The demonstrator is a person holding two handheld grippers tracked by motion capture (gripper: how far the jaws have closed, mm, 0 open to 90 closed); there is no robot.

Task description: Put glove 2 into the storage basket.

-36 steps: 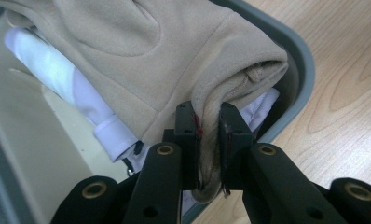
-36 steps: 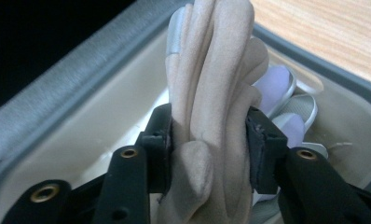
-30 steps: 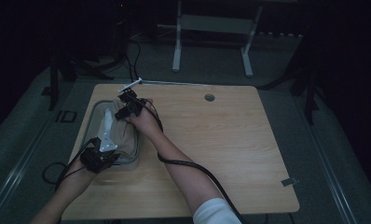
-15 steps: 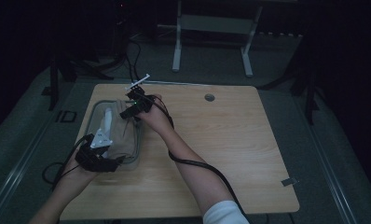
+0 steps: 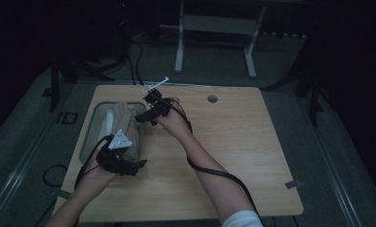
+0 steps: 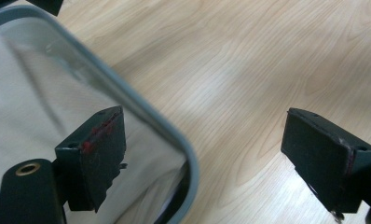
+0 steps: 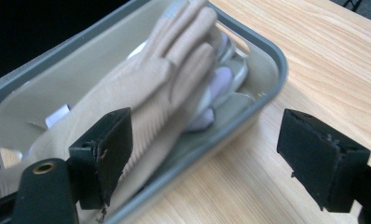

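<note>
A grey tray (image 5: 89,138) sits at the table's left side. A beige knitted glove (image 5: 125,119) lies in it, fingers towards the far end, next to a white item (image 5: 109,118). In the right gripper view the glove (image 7: 165,74) rests over pale lilac and white things (image 7: 221,77) inside the tray (image 7: 272,51). My right gripper (image 5: 141,117) hovers open over the tray's far right corner, holding nothing (image 7: 211,135). My left gripper (image 5: 135,163) is open at the near right corner. Its jaws straddle the tray rim (image 6: 174,135), one over beige cloth (image 6: 30,107), one over bare wood.
The wooden table (image 5: 243,151) has a small round hole (image 5: 212,99) near its far edge. Cables trail from both grippers across the table and off its near side. A metal stand (image 5: 214,23) is on the dark floor beyond.
Both grippers have shifted to the right, to the tray's right rim. The glove now lies flat in the tray.
</note>
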